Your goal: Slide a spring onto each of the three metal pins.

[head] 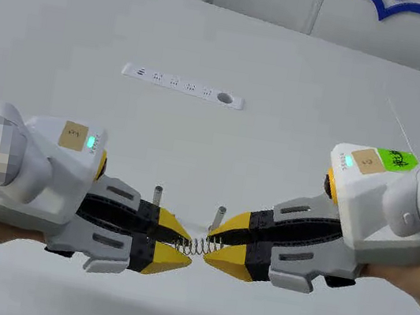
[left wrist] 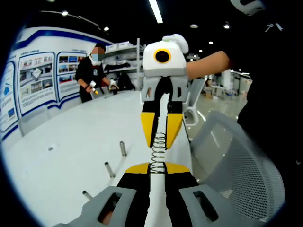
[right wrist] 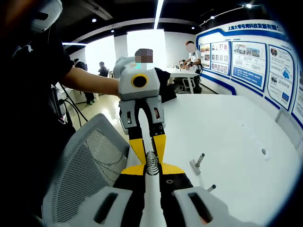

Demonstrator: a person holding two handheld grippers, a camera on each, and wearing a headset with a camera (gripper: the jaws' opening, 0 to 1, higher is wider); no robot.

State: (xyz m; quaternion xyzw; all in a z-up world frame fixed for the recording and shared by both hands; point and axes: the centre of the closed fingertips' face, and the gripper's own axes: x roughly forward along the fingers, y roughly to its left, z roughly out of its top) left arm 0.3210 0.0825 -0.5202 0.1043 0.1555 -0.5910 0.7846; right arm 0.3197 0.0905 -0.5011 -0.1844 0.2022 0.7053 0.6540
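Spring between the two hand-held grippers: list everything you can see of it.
The small silvery wire coil spring is a thin, open-wound helix that looks like bare steel. It lies roughly level in the air above the white table, spanning the gap between the left hand-held gripper and the right hand-held gripper, whose yellow jaw tips each pinch one end. Nothing else touches it. It is on no pin; the closest upright grey metal pin stands just behind it.

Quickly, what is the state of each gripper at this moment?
Left gripper: shut on one end of the spring.
Right gripper: shut on the other end of the same spring.
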